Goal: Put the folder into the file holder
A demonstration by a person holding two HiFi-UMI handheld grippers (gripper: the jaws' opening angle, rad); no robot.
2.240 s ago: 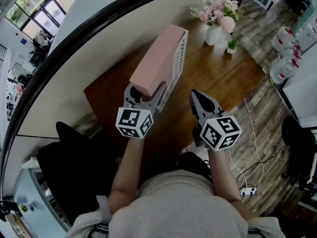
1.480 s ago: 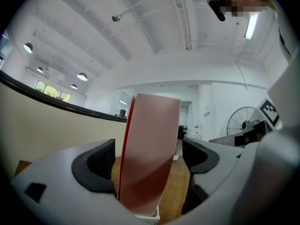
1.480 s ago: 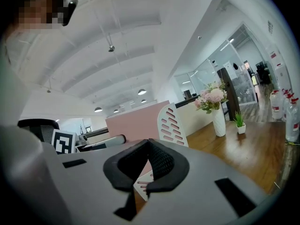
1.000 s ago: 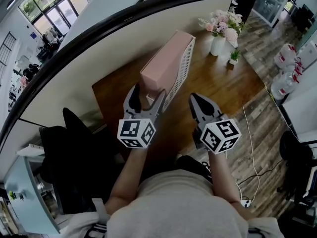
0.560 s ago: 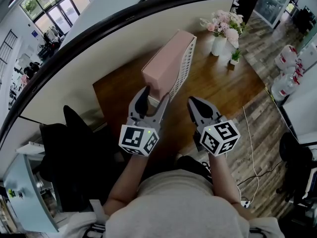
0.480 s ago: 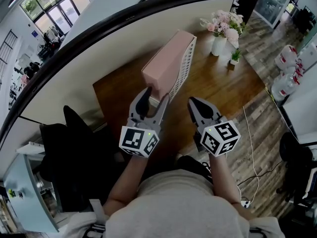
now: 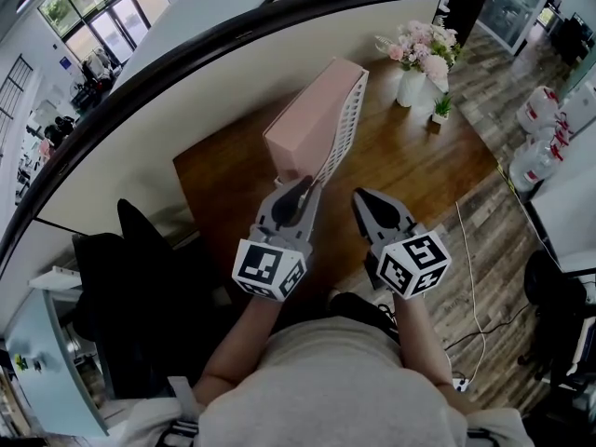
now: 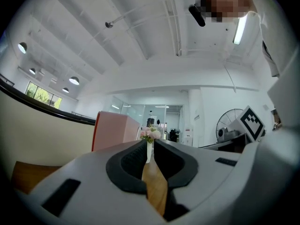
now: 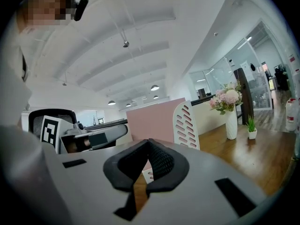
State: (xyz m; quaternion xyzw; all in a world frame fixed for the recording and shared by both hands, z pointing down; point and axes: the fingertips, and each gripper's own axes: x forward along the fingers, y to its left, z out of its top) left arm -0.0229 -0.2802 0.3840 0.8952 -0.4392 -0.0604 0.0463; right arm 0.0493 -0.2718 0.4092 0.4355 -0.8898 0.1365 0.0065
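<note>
A pink folder [image 7: 312, 110] stands inside the white slotted file holder [image 7: 346, 110] on the wooden desk [image 7: 419, 147], beside the curved partition. My left gripper [image 7: 300, 186] sits just short of the folder's near end. Its jaws have just been closing and are down to a narrow slit with nothing between them; in the left gripper view [image 8: 149, 143] the vase shows through the slit, and the folder [image 8: 115, 130] stands ahead to the left. My right gripper [image 7: 363, 198] is shut and empty, right of the holder. In the right gripper view [image 9: 149, 142] the folder [image 9: 152, 121] and holder [image 9: 186, 125] stand ahead.
A white vase of pink flowers [image 7: 414, 40] and a small potted plant [image 7: 435, 87] stand at the desk's far end. A black office chair [image 7: 140, 287] is at the left. A cable and power strip [image 7: 461, 357] lie on the wood floor at the right.
My left gripper's jaws went from wide open to nearly shut, and it shifted right towards the folder's near end. The right gripper and the folder have stayed put.
</note>
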